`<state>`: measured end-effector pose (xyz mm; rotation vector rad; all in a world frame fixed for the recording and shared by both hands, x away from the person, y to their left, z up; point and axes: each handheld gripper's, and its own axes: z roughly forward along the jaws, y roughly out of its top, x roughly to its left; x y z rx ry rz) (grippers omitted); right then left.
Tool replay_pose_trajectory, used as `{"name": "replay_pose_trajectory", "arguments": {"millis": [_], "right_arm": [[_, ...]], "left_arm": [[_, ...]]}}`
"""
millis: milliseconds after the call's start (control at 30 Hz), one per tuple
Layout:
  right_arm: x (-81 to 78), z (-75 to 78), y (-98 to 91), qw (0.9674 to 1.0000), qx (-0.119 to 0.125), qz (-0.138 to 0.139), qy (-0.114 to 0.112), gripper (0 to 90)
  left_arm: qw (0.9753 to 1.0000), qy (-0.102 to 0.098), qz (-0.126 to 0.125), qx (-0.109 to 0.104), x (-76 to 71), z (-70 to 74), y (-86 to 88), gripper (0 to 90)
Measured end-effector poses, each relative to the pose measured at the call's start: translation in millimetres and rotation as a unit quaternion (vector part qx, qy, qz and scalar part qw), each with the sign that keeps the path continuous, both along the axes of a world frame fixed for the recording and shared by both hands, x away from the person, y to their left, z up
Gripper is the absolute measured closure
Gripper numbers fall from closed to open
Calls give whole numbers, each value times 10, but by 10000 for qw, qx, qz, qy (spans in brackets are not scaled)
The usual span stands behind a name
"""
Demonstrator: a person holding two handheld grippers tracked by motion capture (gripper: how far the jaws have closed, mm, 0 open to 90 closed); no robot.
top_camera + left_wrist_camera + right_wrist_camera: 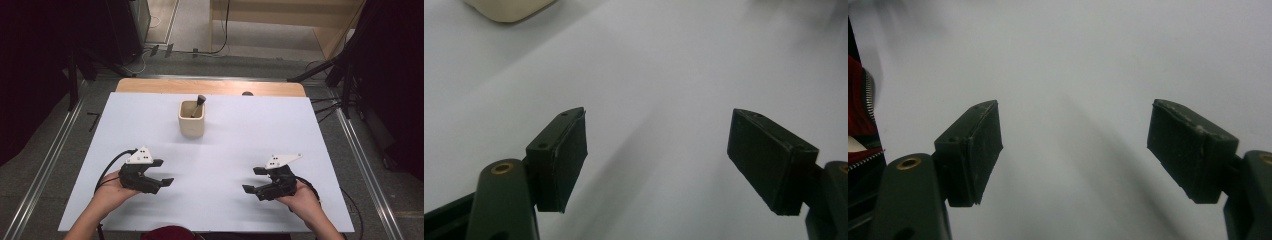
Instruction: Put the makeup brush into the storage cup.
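The cup (509,9) is getting cut off at the top edge of the left gripper view, so just a cream corner of it is showing there, and the far side of that view is blurring out to grey. In the right gripper view a red bit with a zipper (860,107) is poking in at the left edge, too cropped for me to tell what it is. In the high view something small and dark (247,93) is sitting at the back edge of the white sheet (240,145), too tiny to make out.

One cream cup (192,119) is standing upright on the sheet toward the back, about midway across, with one dark-headed stick (198,104) leaning out of it toward the right. It's sitting well apart from both tools, and nothing is lying between it and them.

Two hands are each holding one tool near the front edge. The left gripper (164,172) is pointing right, the right gripper (254,180) is pointing left, so they're facing each other across bare sheet. Both are sitting with jaws spread wide apart, gripping nothing, with just plain white between the pads.
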<state>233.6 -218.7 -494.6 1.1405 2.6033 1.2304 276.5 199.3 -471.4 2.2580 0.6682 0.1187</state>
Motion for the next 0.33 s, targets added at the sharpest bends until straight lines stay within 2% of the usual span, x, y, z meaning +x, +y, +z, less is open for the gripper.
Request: {"name": "replay_pose_trajectory", "arguments": {"millis": [333], "right_arm": [[6, -8, 9, 10000, -11, 34, -18, 218]], "left_arm": [[10000, 20, 15, 86, 4, -20, -1, 245]]}}
